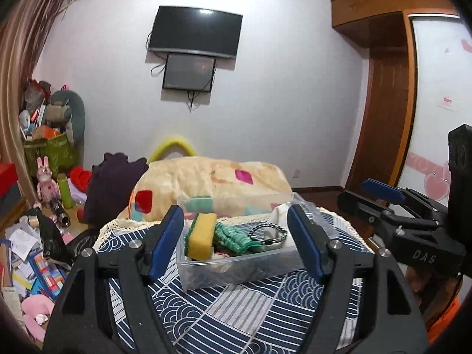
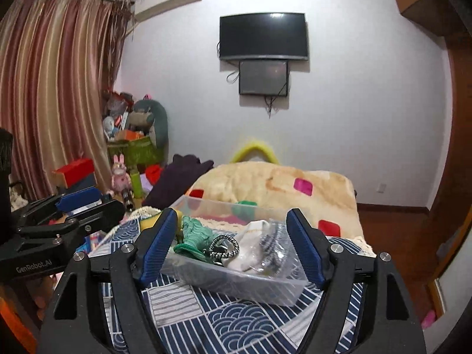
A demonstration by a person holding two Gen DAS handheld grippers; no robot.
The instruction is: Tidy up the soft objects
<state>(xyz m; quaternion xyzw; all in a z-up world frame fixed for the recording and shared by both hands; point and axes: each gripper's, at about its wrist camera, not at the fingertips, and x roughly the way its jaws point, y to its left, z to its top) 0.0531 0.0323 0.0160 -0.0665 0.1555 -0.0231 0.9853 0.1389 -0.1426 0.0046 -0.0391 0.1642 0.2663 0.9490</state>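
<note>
Nearest, the left gripper (image 1: 236, 242) and the right gripper (image 2: 233, 246) both stand with jaws wide apart and nothing between their blue pads, just in front of a clear plastic bin (image 1: 236, 275). That bin sits on a navy patterned tablecloth (image 1: 236, 318) and holds a yellow sponge (image 1: 202, 236), a green knitted cloth (image 1: 234, 236), a braided cord (image 1: 270, 233) and a white cloth (image 2: 250, 240). Behind the bin lies a cream blanket (image 1: 212, 177); farther back, a wall television (image 1: 194, 32).

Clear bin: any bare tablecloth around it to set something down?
Bare patterned tablecloth lies between the clear bin and both open grippers. The bin is crowded: yellow sponge, green cloth, braided cord. The floor at left is cluttered.
</note>
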